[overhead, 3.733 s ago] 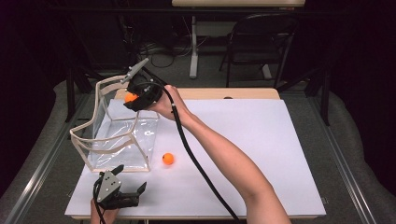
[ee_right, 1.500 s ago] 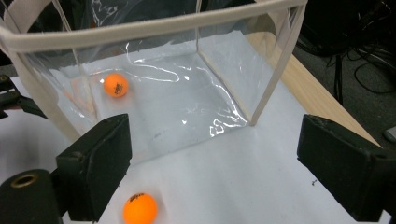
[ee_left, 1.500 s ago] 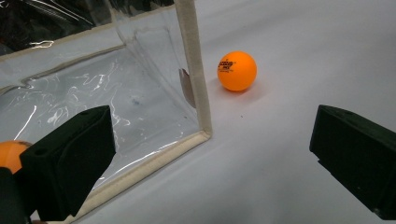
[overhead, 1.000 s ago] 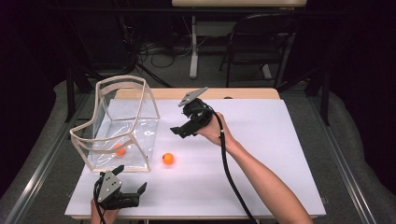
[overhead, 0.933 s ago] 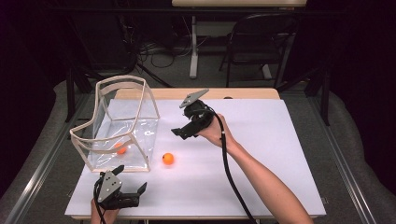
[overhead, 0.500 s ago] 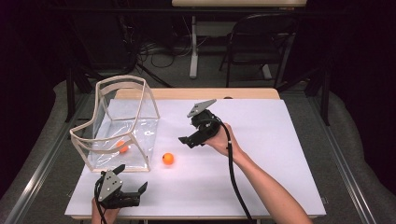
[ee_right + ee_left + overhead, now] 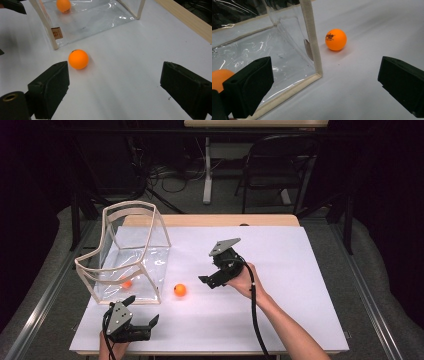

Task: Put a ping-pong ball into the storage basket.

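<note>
An orange ball (image 7: 180,290) (image 7: 336,39) (image 7: 78,59) lies on the white table just right of a clear plastic bag (image 7: 127,255) with beige trim. A second orange ball (image 7: 126,283) (image 7: 63,5) rests inside the bag on its floor. My right gripper (image 7: 207,281) (image 7: 113,92) hovers open a short way right of the loose ball, jaws wide, nothing between them. My left gripper (image 7: 142,312) (image 7: 324,85) rests open at the table's front edge, below the bag's front corner (image 7: 315,72).
The white sheet (image 7: 300,290) covers the table, with a wooden strip (image 7: 210,220) along the far edge. A chair (image 7: 275,170) and table legs stand beyond in the dark. A cable (image 7: 255,320) trails from the right gripper along the forearm.
My right gripper let an orange ball go over the bag, then drew back to the right and down toward the loose ball. The ball now lies inside the bag. The left gripper stayed put.
</note>
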A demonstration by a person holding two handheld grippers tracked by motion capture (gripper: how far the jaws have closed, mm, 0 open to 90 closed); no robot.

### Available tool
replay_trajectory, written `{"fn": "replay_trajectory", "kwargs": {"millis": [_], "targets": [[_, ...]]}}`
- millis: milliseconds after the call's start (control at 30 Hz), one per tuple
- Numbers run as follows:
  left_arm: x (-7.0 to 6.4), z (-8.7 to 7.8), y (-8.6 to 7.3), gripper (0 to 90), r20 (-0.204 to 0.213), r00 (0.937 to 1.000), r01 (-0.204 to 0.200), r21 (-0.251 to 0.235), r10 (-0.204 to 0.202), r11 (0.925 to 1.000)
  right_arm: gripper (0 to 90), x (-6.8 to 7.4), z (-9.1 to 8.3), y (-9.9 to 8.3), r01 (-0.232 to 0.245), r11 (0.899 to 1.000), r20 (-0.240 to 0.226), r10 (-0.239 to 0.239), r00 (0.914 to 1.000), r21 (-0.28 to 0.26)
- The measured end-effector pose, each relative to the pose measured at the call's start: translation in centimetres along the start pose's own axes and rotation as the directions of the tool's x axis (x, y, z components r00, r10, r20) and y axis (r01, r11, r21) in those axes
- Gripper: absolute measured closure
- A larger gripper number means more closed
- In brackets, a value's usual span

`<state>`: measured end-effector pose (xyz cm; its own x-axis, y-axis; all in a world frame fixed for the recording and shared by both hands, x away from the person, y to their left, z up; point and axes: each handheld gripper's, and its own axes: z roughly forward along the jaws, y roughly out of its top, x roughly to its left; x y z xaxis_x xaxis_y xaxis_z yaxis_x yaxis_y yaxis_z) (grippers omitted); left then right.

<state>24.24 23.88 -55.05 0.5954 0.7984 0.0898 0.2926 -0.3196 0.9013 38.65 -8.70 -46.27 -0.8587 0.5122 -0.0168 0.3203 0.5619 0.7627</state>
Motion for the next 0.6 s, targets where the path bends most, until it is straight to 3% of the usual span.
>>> {"fn": "replay_trajectory", "kwargs": {"millis": [600], "targets": [[-0.1,0.0,0.0,0.1,-0.002,1.0,-0.008,0.009,0.008,0.9999,4.6,1.9,1.2,-3.1,-0.008,1.0,-0.018,0.008,0.9998,0.028]]}}
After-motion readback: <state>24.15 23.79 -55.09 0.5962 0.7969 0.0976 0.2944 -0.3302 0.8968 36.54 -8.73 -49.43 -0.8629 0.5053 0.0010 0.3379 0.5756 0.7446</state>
